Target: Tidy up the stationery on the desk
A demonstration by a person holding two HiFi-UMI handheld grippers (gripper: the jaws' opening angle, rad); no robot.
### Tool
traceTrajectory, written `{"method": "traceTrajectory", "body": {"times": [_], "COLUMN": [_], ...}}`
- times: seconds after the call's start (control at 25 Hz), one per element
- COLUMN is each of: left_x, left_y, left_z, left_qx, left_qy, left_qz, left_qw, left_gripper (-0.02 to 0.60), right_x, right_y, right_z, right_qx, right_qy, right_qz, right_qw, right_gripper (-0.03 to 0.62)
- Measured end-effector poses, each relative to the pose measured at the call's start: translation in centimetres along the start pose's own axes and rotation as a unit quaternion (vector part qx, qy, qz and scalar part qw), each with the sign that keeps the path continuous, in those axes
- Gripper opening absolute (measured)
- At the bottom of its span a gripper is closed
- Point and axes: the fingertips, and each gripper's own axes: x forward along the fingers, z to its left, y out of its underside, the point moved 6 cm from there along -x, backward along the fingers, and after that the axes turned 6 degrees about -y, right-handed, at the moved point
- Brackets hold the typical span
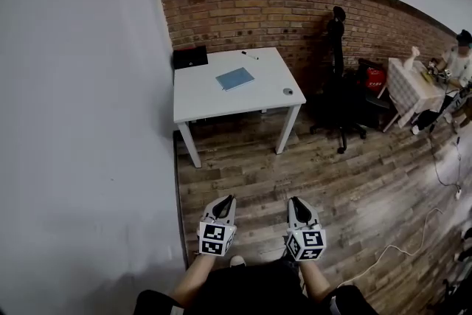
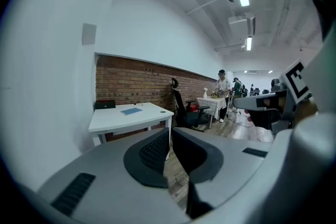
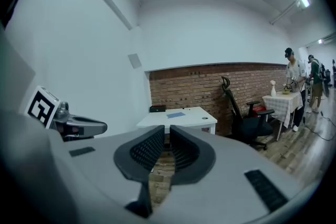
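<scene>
Nothing looks tidied yet: the person stands well back from the white surface [image 1: 203, 96]. On it a blue notebook [image 1: 235, 78] lies mid-top, a pen [image 1: 250, 55] near the back edge, a small round thing [image 1: 287, 91] by the front right corner and a black box [image 1: 190, 57] at the back left. The left claw [image 1: 229, 198] and right claw [image 1: 293, 201] are both pressed together on nothing, held out over the wooden floor [image 1: 354, 188]. I'd say the whole job is yet to begin.

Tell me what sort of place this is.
Probably an office or studio workroom: a white desk with a blue notebook on it stands against a brick wall, and a black office chair stands beside it on wood flooring.
</scene>
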Motion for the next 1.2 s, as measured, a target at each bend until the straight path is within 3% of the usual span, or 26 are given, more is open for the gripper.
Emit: {"method": "traceTrajectory", "body": {"times": [0.76, 1.2], "left_x": [0.9, 4.8], "left_y": [0.0, -0.5], "left_z": [4.6, 4.7], "left_qx": [-0.001, 0.001], "left_qy": [0.015, 0.029], "left_qz": [0.014, 0.026], "left_qw": [0.9998, 0.9992], "left_gripper": [0.031, 0.031], "right_x": [2.4, 5.3], "right_y": [-0.7, -0.6], "right_z": [2.4, 0.0], "right_qx": [0.010, 0.027], "right_qy": [-0.012, -0.009], "right_qz": [0.006, 0.014], "right_qw": [1.000, 1.000], "right_gripper": [0.025, 0.025]}}
